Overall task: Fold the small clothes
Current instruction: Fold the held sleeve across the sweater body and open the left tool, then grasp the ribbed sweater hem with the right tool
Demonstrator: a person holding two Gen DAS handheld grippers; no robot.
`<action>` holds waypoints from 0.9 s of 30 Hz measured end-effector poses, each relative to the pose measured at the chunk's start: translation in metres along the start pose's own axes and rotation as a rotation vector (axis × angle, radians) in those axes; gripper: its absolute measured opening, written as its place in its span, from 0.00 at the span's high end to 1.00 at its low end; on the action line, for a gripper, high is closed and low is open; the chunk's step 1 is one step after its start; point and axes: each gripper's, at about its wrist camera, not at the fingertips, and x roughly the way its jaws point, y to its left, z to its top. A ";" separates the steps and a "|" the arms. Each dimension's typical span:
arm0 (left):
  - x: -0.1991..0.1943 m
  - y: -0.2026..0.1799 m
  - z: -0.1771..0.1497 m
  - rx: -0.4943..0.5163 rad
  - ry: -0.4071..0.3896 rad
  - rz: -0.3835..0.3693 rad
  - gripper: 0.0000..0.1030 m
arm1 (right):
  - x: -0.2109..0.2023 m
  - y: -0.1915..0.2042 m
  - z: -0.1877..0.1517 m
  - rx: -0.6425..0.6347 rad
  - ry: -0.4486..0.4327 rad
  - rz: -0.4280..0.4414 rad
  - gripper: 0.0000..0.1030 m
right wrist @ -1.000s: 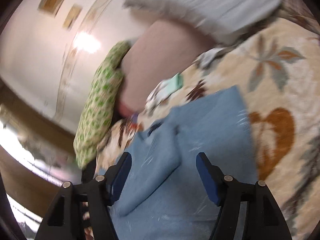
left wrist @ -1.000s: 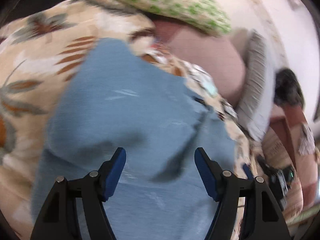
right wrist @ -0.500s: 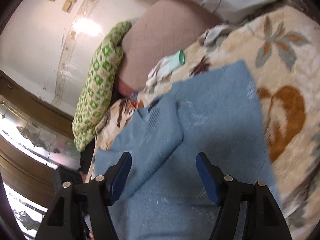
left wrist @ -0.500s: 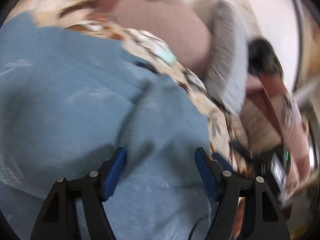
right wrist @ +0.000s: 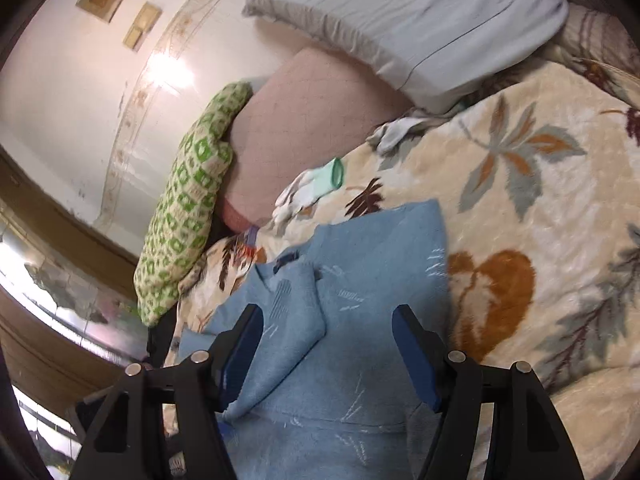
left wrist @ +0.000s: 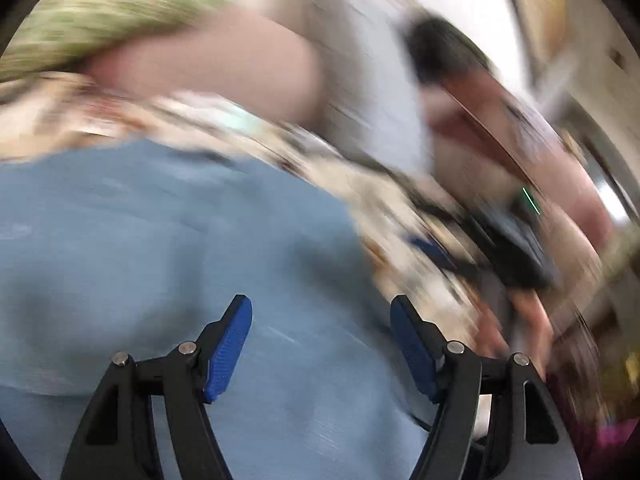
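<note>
1. Left wrist view: the picture is very blurred. The left gripper (left wrist: 320, 344) has its blue pads spread wide and holds nothing. Under it lies the soft blue knitted garment (left wrist: 168, 248), on the cream blanket with a leaf pattern (left wrist: 60, 128).

2. Right wrist view: the right gripper (right wrist: 326, 352) is also wide open and empty, above the same blue knitted garment (right wrist: 384, 280), which lies flat on the cream blanket (right wrist: 540, 184). One sleeve part (right wrist: 288, 312) is already folded over the body.

3. I judge the knit light, limp and a little stretchy. It will sag, so it is better to pinch a hem or a corner edge.
</note>
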 end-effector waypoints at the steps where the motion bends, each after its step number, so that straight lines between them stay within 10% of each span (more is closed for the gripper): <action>1: -0.003 0.015 0.006 -0.060 -0.014 0.048 0.29 | 0.000 -0.002 0.000 0.021 -0.001 0.014 0.32; 7: 0.034 0.062 0.008 -0.329 0.046 0.032 0.29 | 0.015 0.004 -0.013 0.004 0.054 0.026 0.32; 27: 0.072 -0.057 -0.035 0.141 0.259 -0.189 0.22 | -0.016 -0.018 0.005 0.061 -0.004 0.032 0.32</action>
